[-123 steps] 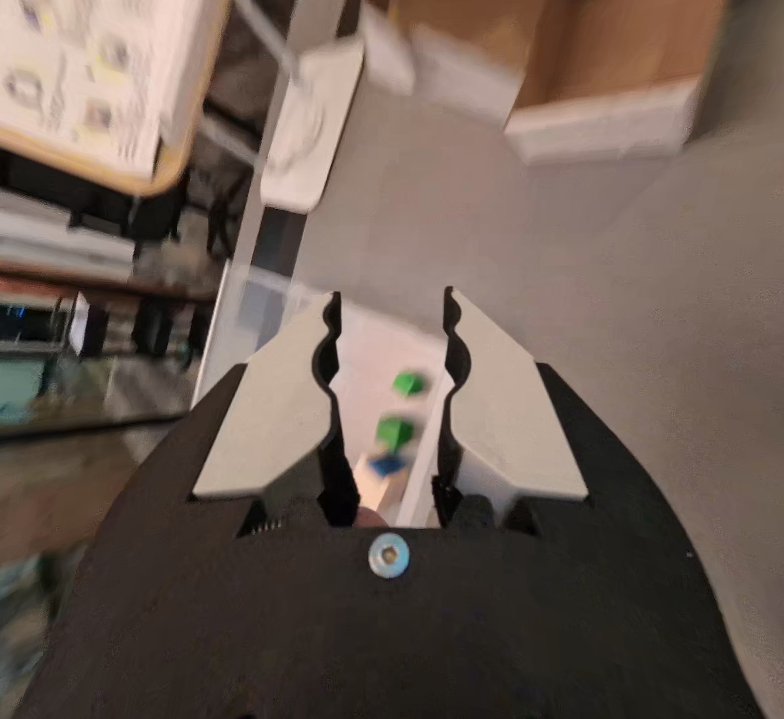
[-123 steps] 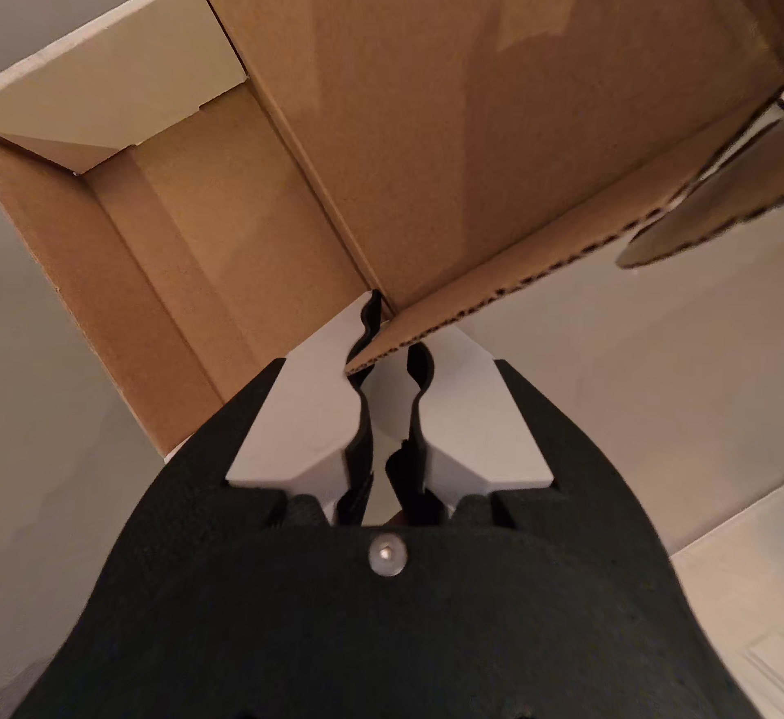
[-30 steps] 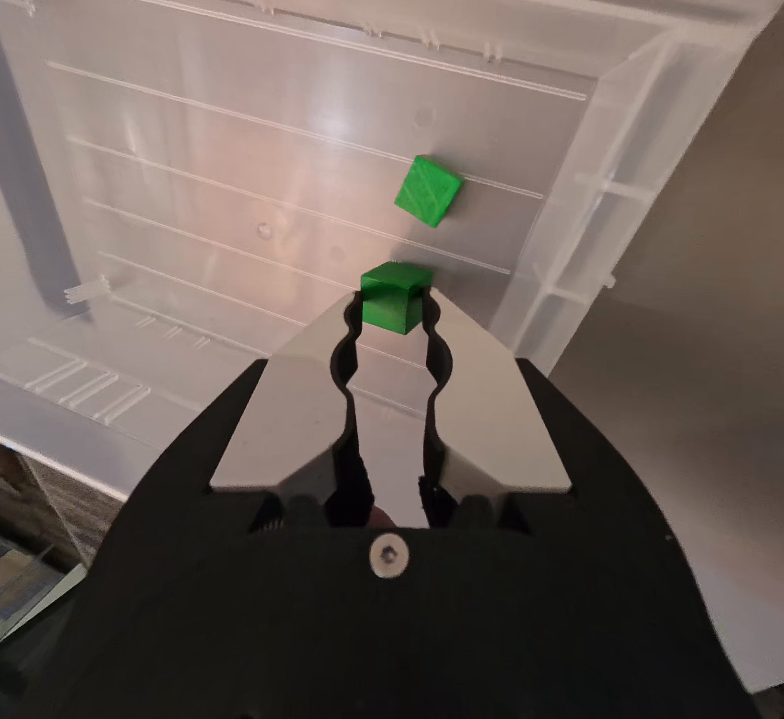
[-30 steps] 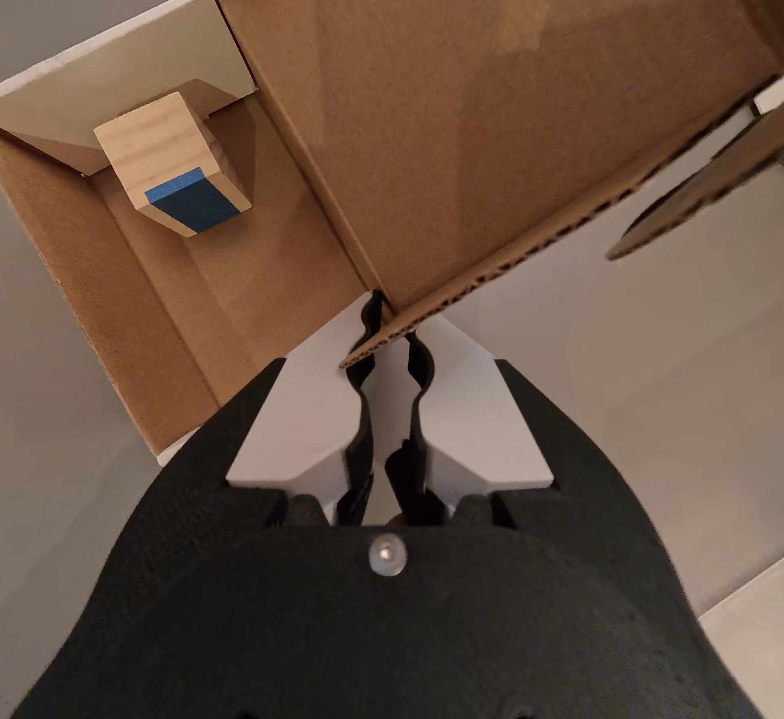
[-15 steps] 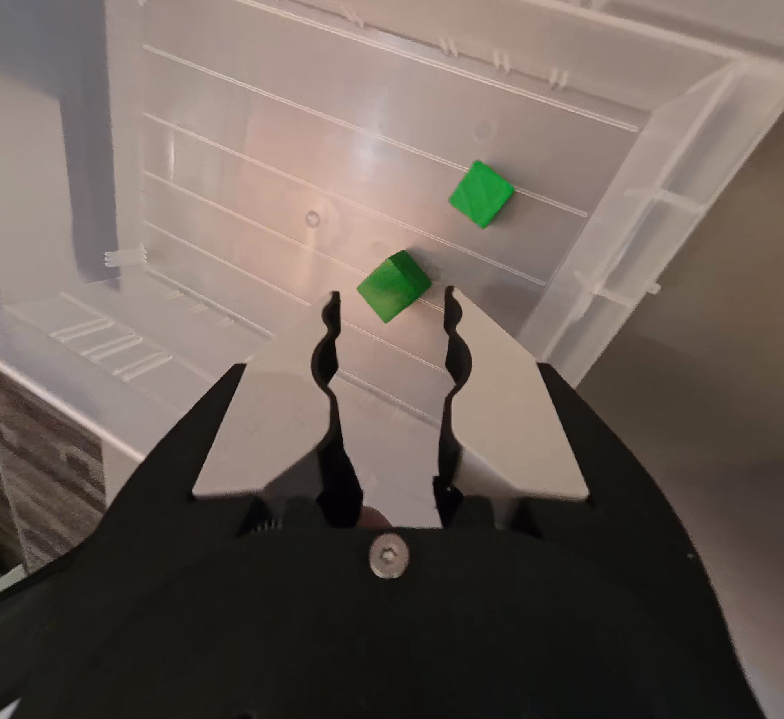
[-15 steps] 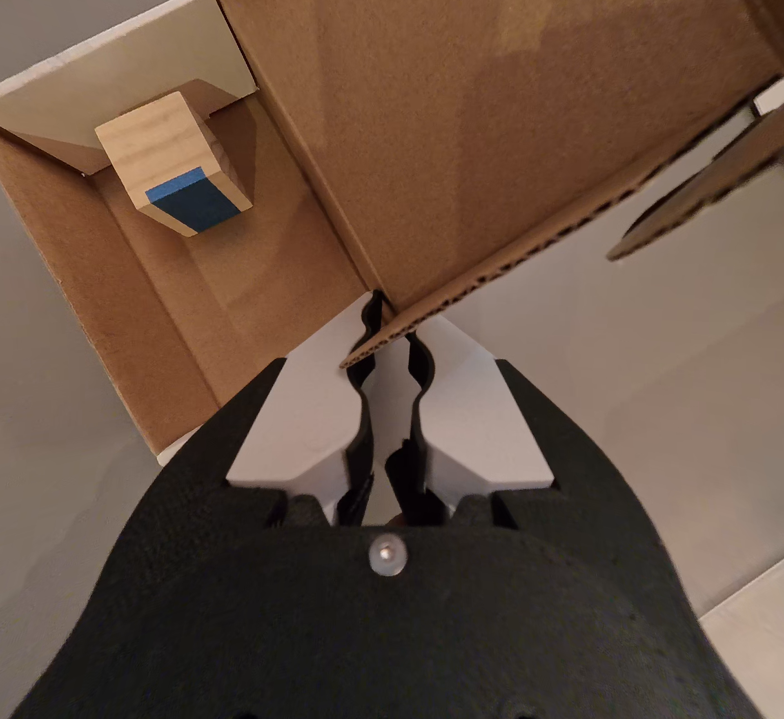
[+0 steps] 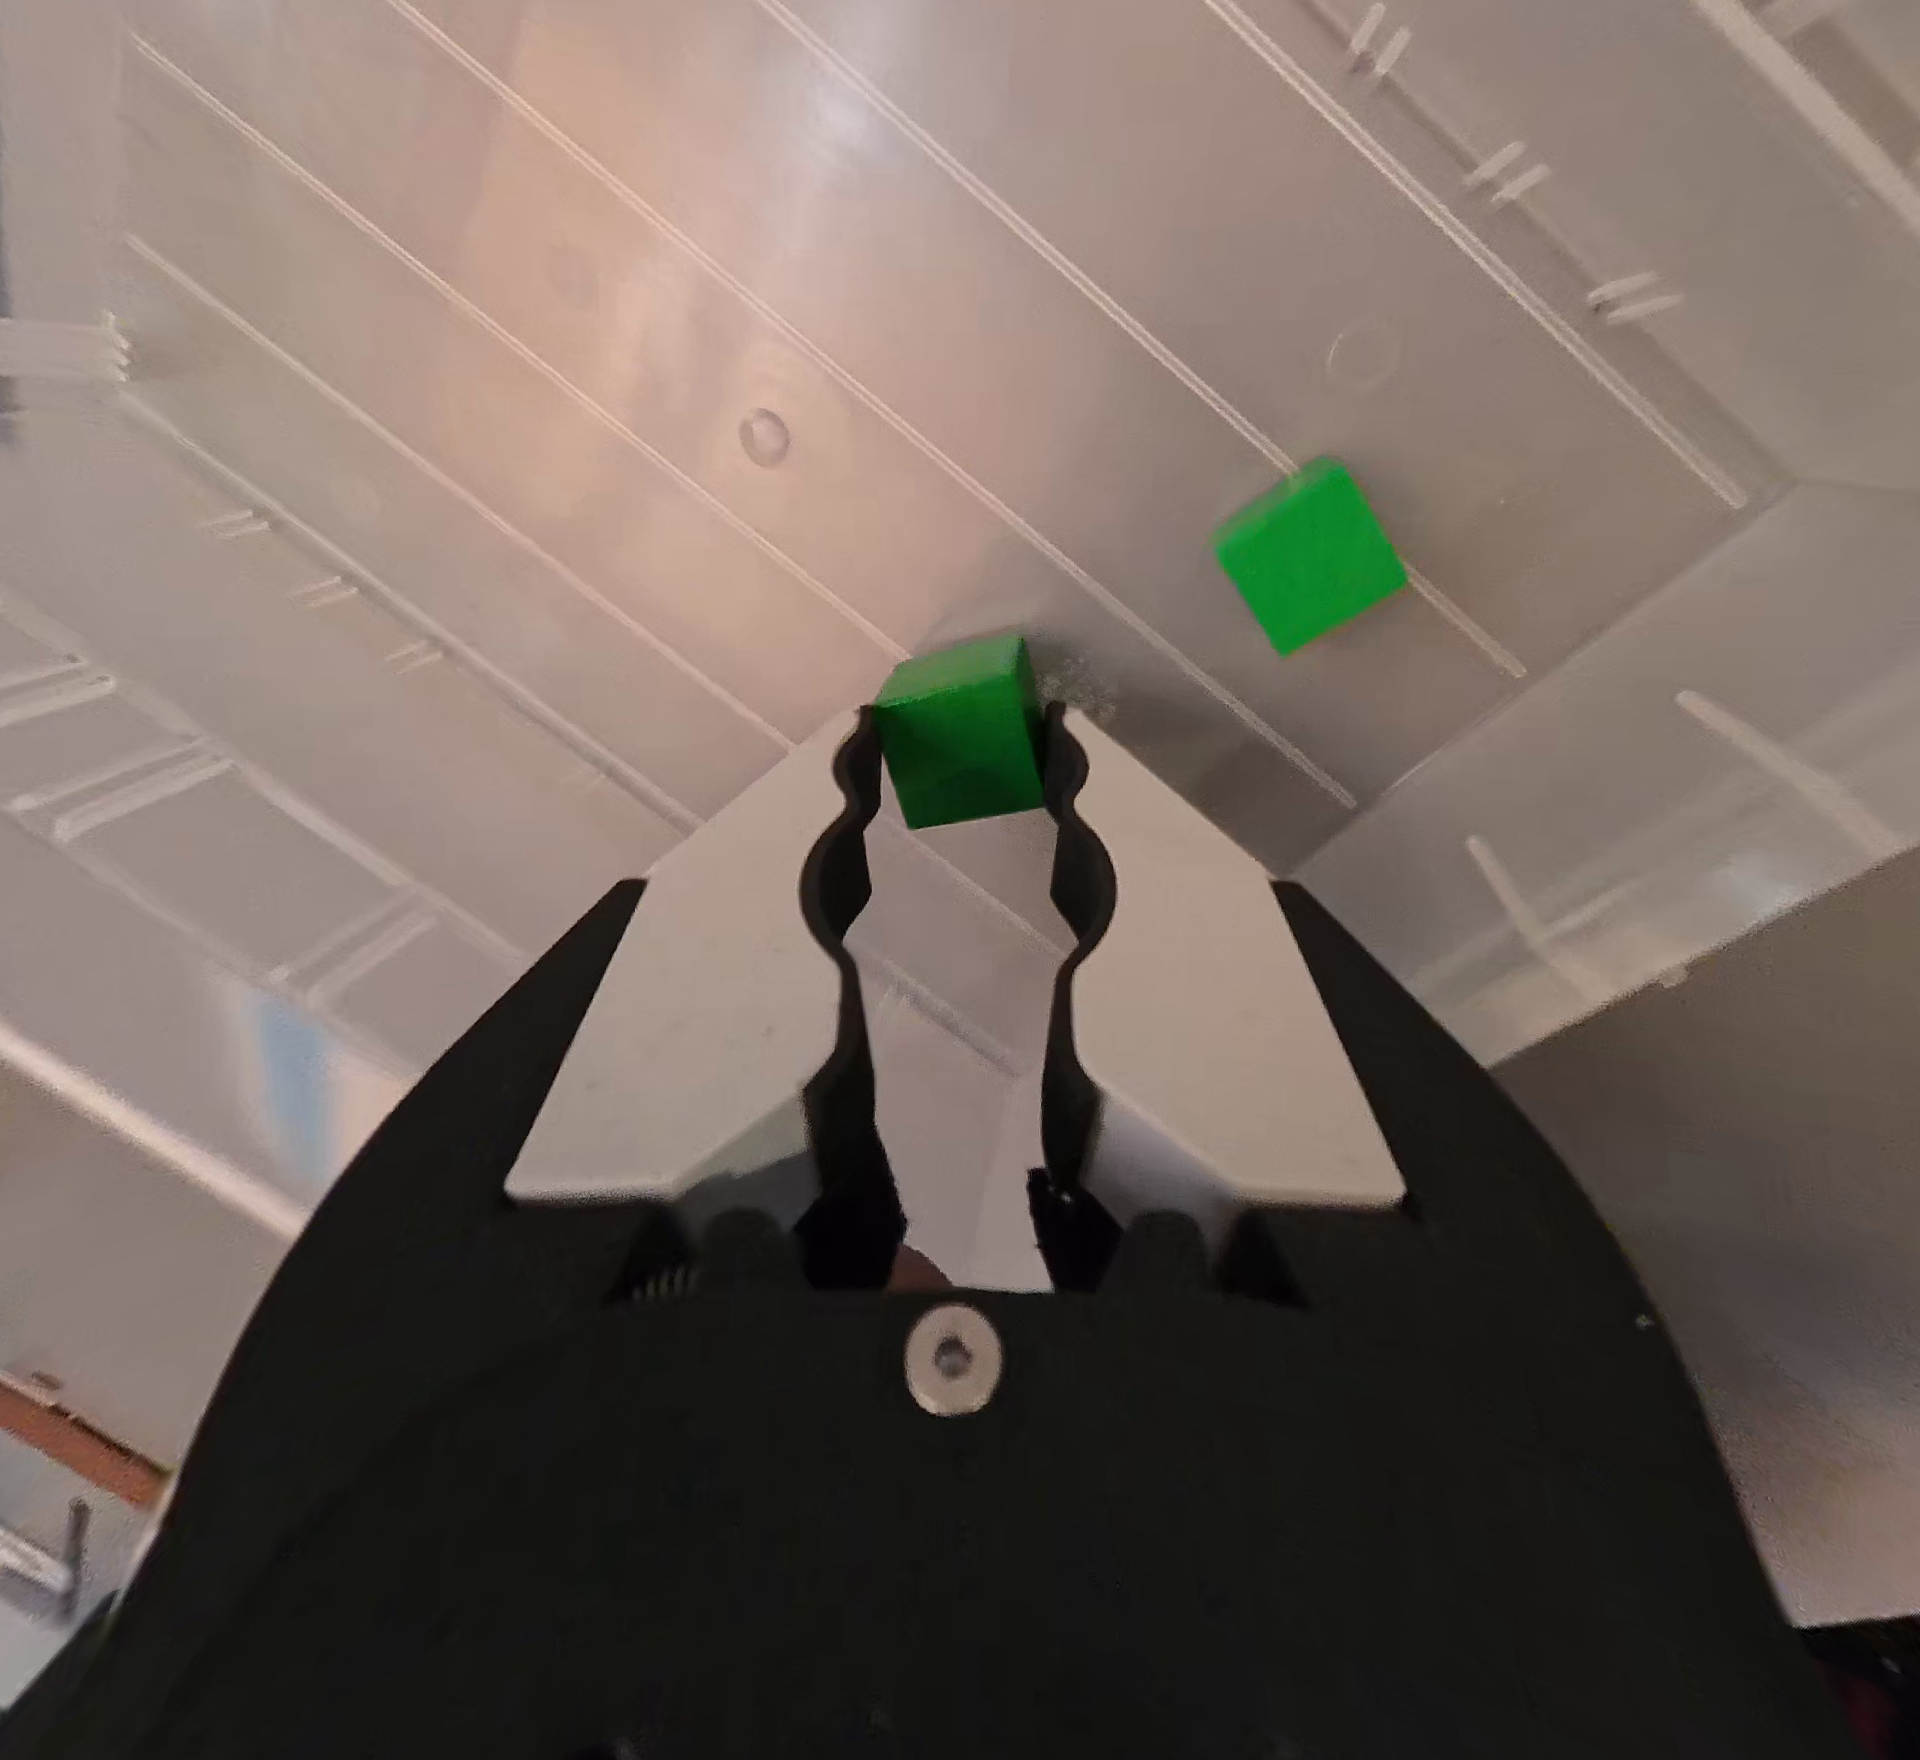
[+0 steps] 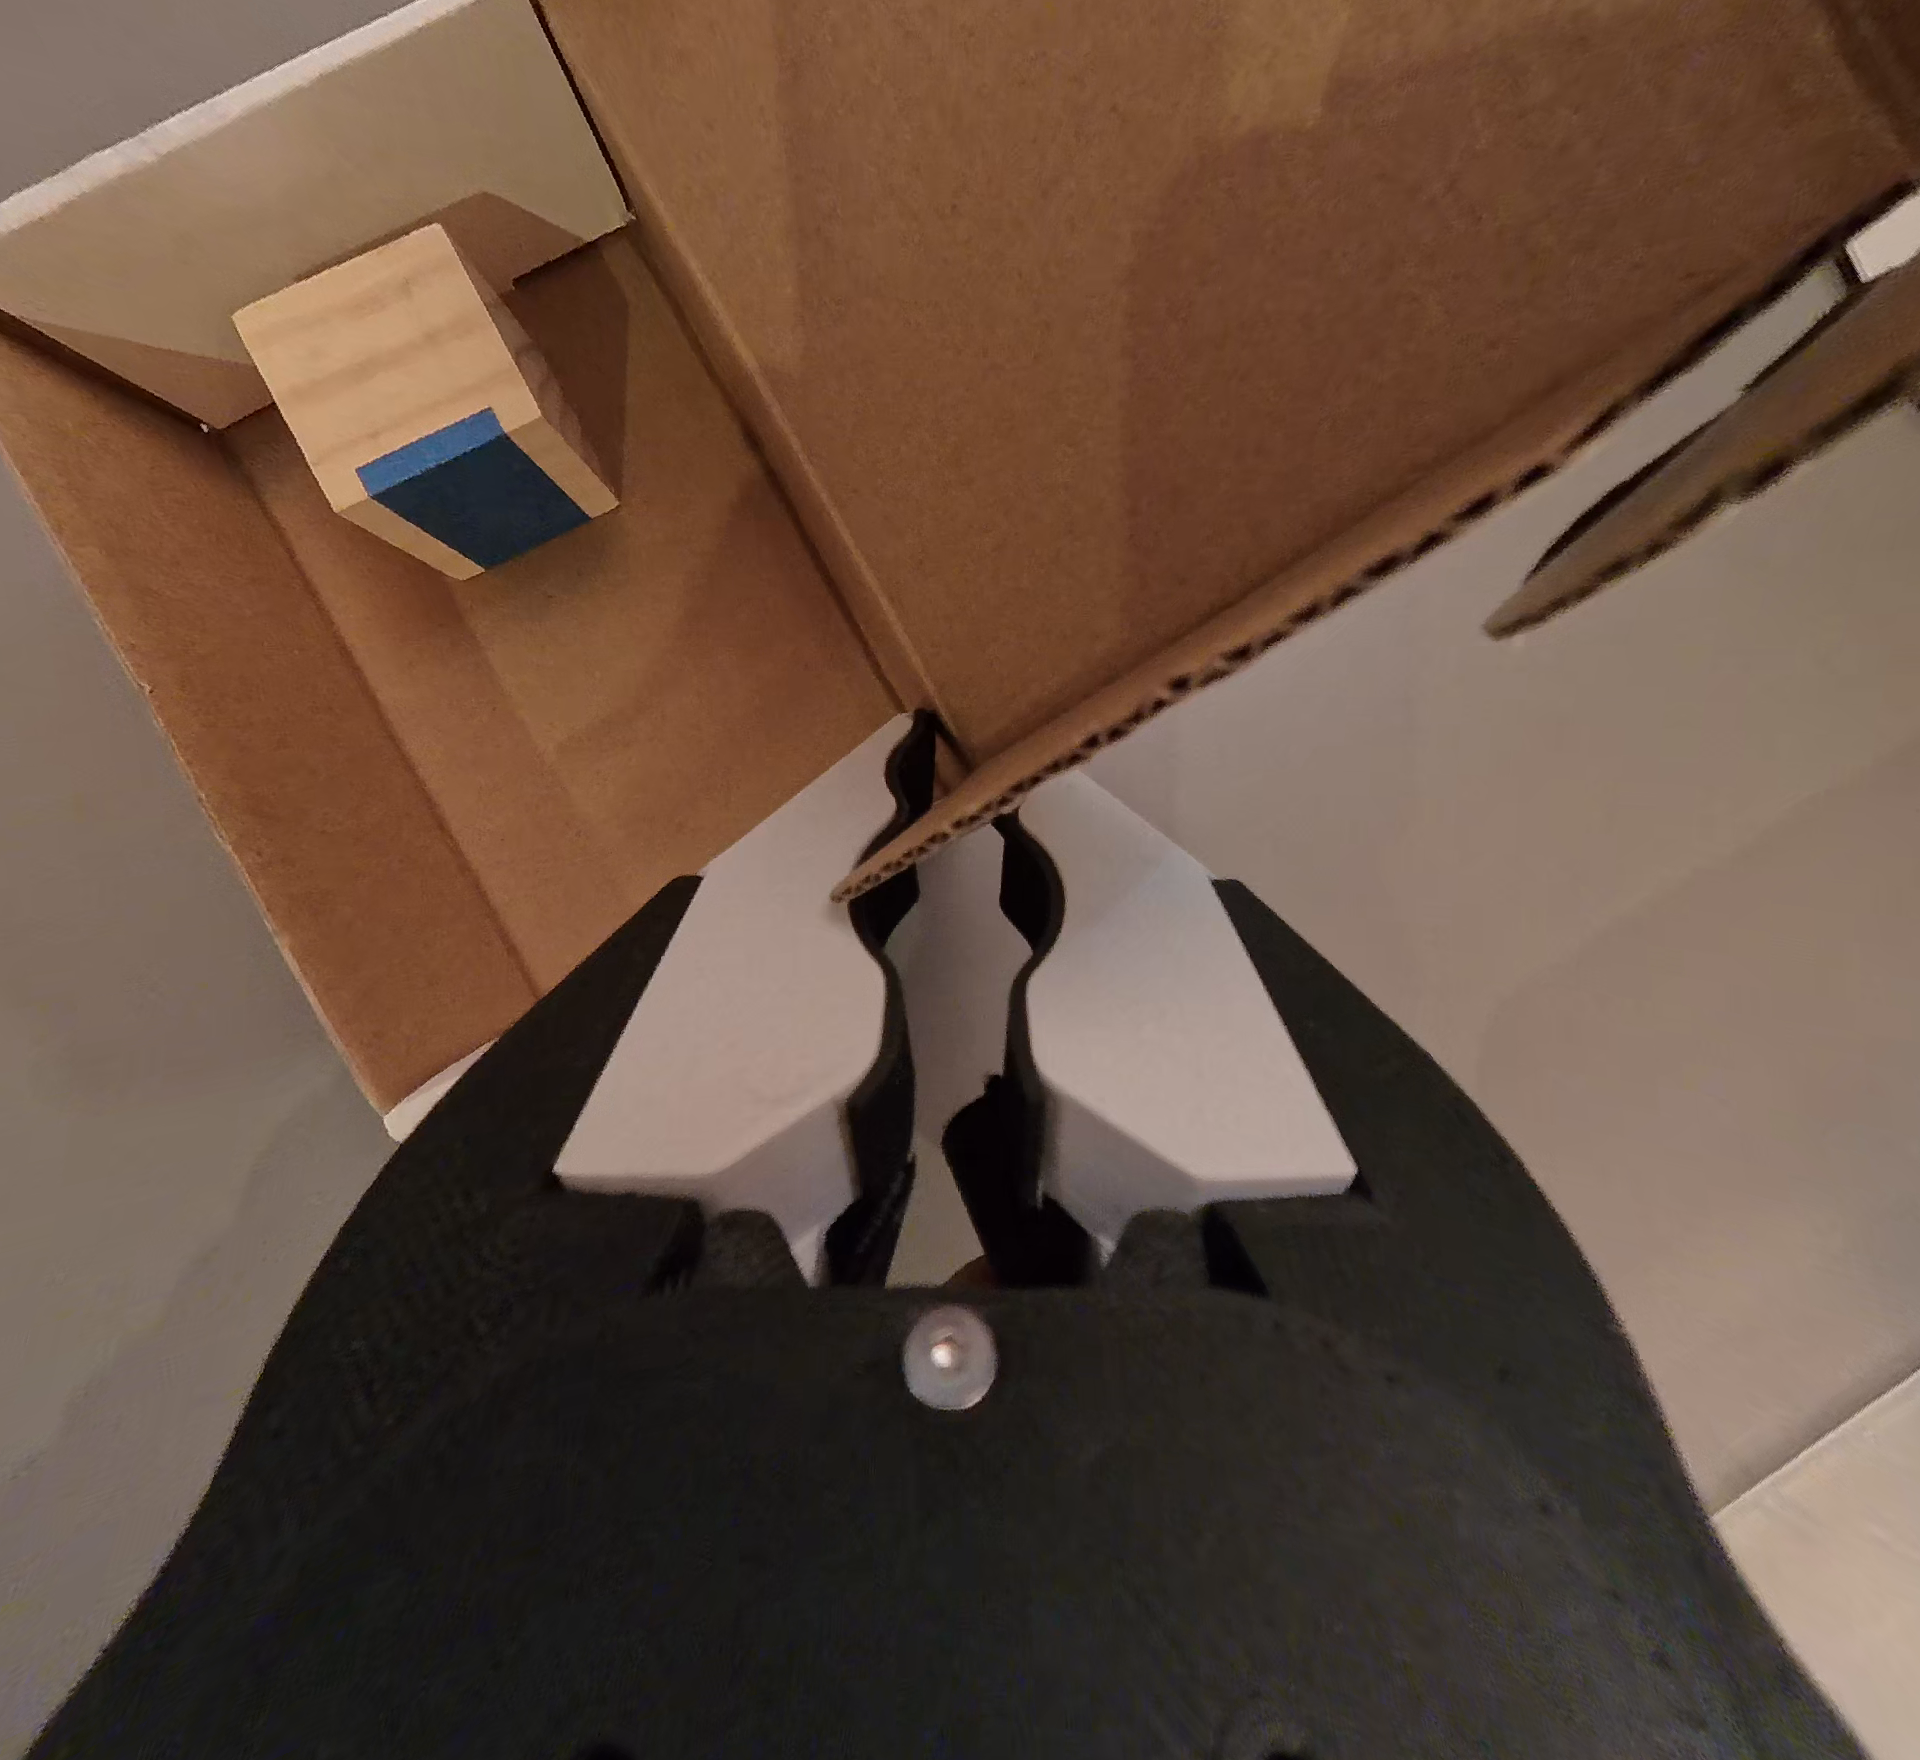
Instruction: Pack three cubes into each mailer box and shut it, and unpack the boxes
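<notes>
In the left wrist view my left gripper [image 7: 961, 723] is shut on a green cube [image 7: 961, 742], held between the fingertips over the floor of a clear plastic bin [image 7: 623, 276]. A second green cube [image 7: 1311, 567] lies on the bin floor to the right. In the right wrist view my right gripper [image 8: 961, 796] is shut on the edge of the brown lid flap [image 8: 1195, 256] of an open mailer box [image 8: 343, 775] and holds it up. A wooden cube with a blue face [image 8: 436, 406] lies in the box's far corner.
The bin's ribbed side wall [image 7: 1662, 775] rises close on the right of my left gripper. A grey table surface [image 8: 1455, 931] lies beside the box. Another cardboard flap [image 8: 1714, 474] juts in at the right.
My left gripper was open half a second ago, just short of the green cube; it has moved in and shut on it. My right gripper keeps hold of the lid flap, unmoved.
</notes>
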### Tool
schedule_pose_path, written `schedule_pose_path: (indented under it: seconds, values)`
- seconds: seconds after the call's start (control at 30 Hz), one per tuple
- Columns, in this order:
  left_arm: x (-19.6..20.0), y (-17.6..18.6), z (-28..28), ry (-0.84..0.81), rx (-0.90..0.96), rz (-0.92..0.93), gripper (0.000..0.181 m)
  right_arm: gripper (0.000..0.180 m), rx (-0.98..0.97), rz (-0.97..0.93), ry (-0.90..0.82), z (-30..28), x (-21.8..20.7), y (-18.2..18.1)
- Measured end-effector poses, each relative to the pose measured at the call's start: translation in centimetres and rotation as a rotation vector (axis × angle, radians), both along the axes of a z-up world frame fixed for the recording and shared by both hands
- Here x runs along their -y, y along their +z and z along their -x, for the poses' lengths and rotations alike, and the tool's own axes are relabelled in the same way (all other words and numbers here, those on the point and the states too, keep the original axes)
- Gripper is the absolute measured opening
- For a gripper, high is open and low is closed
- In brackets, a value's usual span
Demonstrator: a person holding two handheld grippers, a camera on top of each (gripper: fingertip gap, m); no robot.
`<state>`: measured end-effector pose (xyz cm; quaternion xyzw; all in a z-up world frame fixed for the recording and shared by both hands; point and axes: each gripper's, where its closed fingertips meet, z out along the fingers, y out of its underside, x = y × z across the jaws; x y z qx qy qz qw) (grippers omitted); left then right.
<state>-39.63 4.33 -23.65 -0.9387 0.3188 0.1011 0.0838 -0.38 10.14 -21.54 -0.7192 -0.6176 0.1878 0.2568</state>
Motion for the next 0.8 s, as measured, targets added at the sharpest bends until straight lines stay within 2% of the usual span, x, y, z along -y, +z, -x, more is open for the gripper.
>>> schedule_pose_path:
  seconds: [0.1, 0.2, 0.3, 0.37, 0.47, 0.57, 0.67, 0.8]
  values:
    - [-0.2, 3.0, -1.1, -0.042, 0.003, -0.089, 0.029, 0.007, -0.001, 0.001, 0.000, 0.0, 0.0, 0.0]
    - [0.1, 8.5, -4.8, -0.117, 0.065, -0.228, 0.028, 0.007, -0.003, 0.001, 0.000, 0.0, 0.0, 0.0]
    - [1.5, 13.8, -11.8, -0.279, 0.152, -0.346, 0.028, 0.007, -0.003, 0.001, 0.002, 0.1, 0.0, 0.0]
    - [2.7, 15.5, -17.6, -0.422, 0.178, -0.378, 0.028, 0.007, -0.005, 0.002, 0.004, 0.2, 0.1, 0.0]
    - [3.8, 15.0, -25.5, -0.621, 0.157, -0.367, 0.028, 0.007, -0.006, 0.001, 0.004, 0.2, 0.1, 0.0]
    - [4.0, 11.8, -31.7, -0.756, 0.181, -0.283, 0.029, 0.007, -0.010, 0.004, 0.003, 0.2, 0.1, 0.0]
    - [2.9, 8.2, -35.4, -0.810, 0.198, -0.210, 0.029, 0.007, -0.014, 0.004, 0.003, 0.1, 0.1, 0.0]
    - [1.4, 4.3, -37.1, -0.829, 0.175, -0.155, 0.029, 0.007, -0.021, 0.006, 0.002, 0.1, 0.1, 0.0]
